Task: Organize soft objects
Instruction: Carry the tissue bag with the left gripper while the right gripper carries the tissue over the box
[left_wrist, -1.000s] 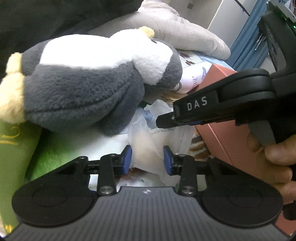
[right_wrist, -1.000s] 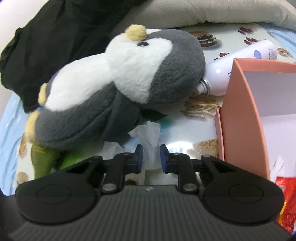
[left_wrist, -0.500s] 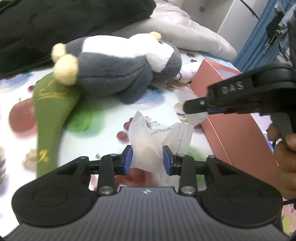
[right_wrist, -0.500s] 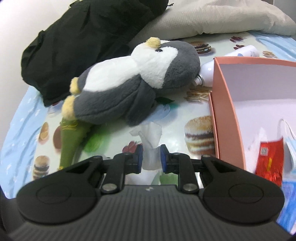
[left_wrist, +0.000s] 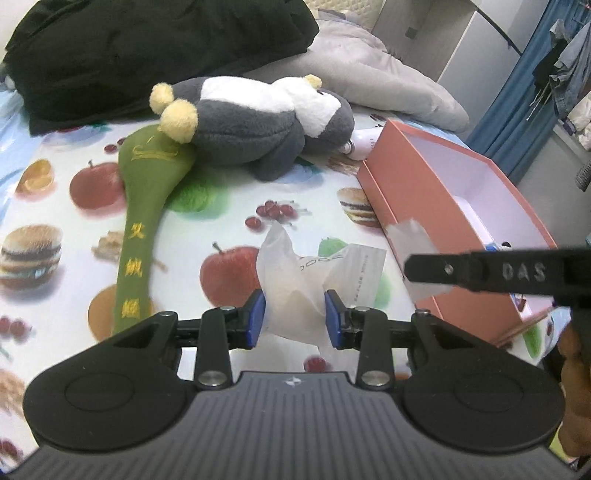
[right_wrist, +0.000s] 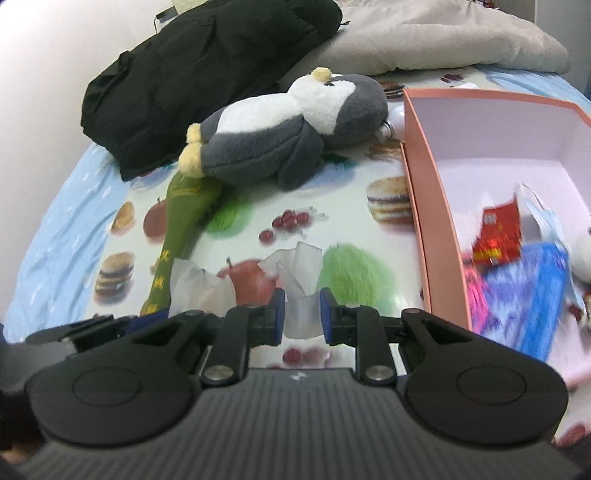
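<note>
My left gripper (left_wrist: 293, 318) is shut on a translucent plastic wrapper (left_wrist: 290, 280), held above the fruit-print sheet. My right gripper (right_wrist: 302, 317) is shut on a crumpled white wrapper piece (right_wrist: 301, 271). In the left wrist view the right gripper (left_wrist: 417, 267) comes in from the right, its white piece (left_wrist: 410, 236) just in front of the pink box (left_wrist: 413, 192). A grey and white penguin plush (left_wrist: 258, 122) lies on its side at the back. A green embroidered pouch (left_wrist: 144, 206) lies beside its feet. In the right wrist view the left gripper (right_wrist: 140, 319) shows at the lower left.
The open pink box (right_wrist: 424, 206) holds a red packet (right_wrist: 498, 236) and a blue packet (right_wrist: 535, 295). A black garment (left_wrist: 147, 48) and a grey cushion (left_wrist: 369, 74) lie behind the penguin. A white bottle (left_wrist: 364, 142) sits between the penguin and the box. A hand grips the right tool (left_wrist: 572, 354).
Both grippers have drawn back and upward from beside the penguin, each carrying its wrapper. The penguin now looks smaller and farther off, and more of the sheet and the box inside shows.
</note>
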